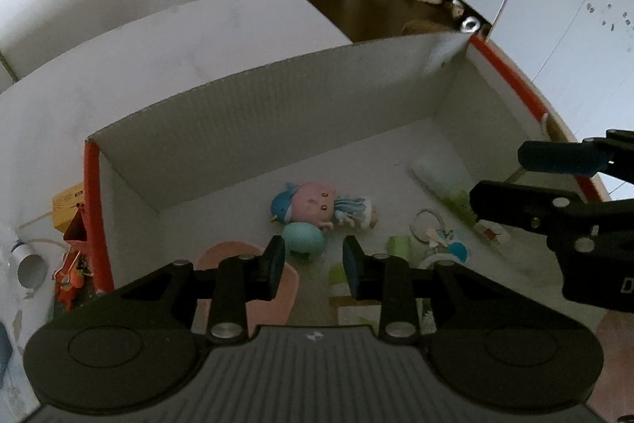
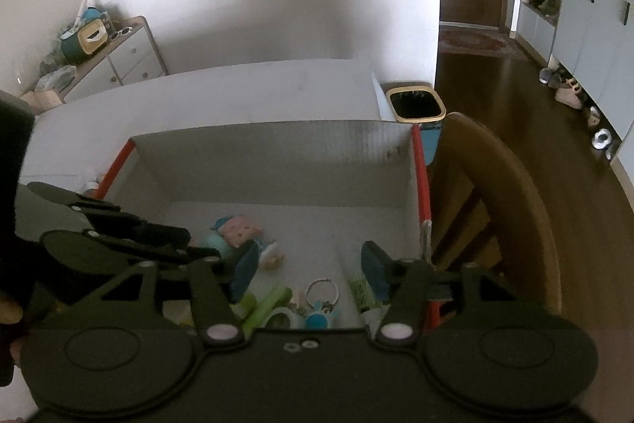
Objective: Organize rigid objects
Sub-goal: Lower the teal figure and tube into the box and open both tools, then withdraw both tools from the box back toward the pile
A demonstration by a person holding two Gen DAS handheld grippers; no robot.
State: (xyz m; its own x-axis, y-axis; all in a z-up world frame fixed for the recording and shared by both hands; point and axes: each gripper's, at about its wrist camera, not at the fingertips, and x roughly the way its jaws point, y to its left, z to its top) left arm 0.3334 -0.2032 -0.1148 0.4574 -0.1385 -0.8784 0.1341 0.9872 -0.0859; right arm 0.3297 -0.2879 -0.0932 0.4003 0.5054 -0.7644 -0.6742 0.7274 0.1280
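1. One white corrugated cardboard box with orange-red edges [image 1: 253, 113] stood open on a white table [image 1: 130, 66] and held the task's things.
2. On its floor lay one pink-and-blue plush doll [image 1: 317, 207], one teal egg-shaped toy [image 1: 303, 238] touching it, one metal key ring with blue charms [image 1: 430, 230], one white tube with a green label [image 1: 443, 181] and two small light-green pieces [image 1: 398, 246]; the count of the smaller bits was hard to tell.
3. The left gripper [image 1: 313, 266] hovered above the box floor with its jaws narrowly apart and nothing between them; the teal egg lay just beyond its fingertips.
4. The right gripper [image 2: 307, 270] hung over the box's right end, jaws standing well apart and empty; the key ring lay on the floor below the gap, the tube just beside its right finger.
5. Beyond the table were a white wall, one black bin with a pale rim [image 2: 415, 104], one wooden chair back [image 2: 515, 193], a dark wooden floor and pale blue cabinets [image 2: 594, 38].
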